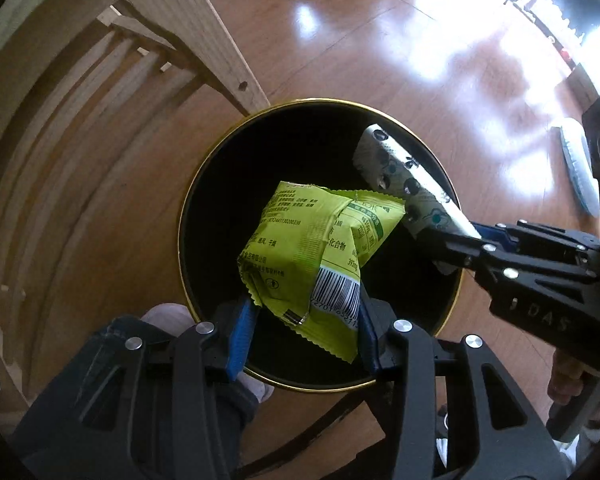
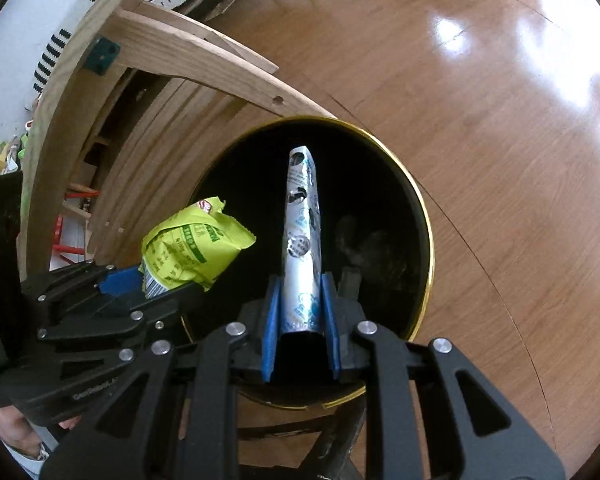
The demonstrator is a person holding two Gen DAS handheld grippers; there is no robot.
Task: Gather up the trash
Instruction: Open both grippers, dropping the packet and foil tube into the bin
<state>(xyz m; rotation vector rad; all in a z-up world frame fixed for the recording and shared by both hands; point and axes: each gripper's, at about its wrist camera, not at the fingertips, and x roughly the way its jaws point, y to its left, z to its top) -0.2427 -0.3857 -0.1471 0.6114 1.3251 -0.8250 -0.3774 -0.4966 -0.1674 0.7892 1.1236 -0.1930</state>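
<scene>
A round black bin (image 1: 320, 101) with a gold rim (image 2: 312, 118) stands on the wood floor below both grippers. My left gripper (image 1: 304, 312) points straight down over its near side, shut on a crumpled green snack packet (image 1: 308, 240) that hangs over the opening. From the right, my right gripper (image 1: 448, 248) reaches in, shut on a rolled silver wrapper (image 1: 396, 172) with dark printed spots. In the right wrist view the wrapper (image 2: 302, 216) sticks out between the blue pads of the right gripper (image 2: 300, 304) over the bin's dark inside. The left gripper (image 2: 152, 280) and green packet (image 2: 188, 248) sit at the left.
A light wooden frame (image 1: 220, 48) with slats stands right behind the bin on its left side (image 2: 204, 64). A person's socked foot (image 1: 168, 316) and dark trouser leg are by the bin's near rim. A white object (image 1: 576, 160) lies on the floor at the right.
</scene>
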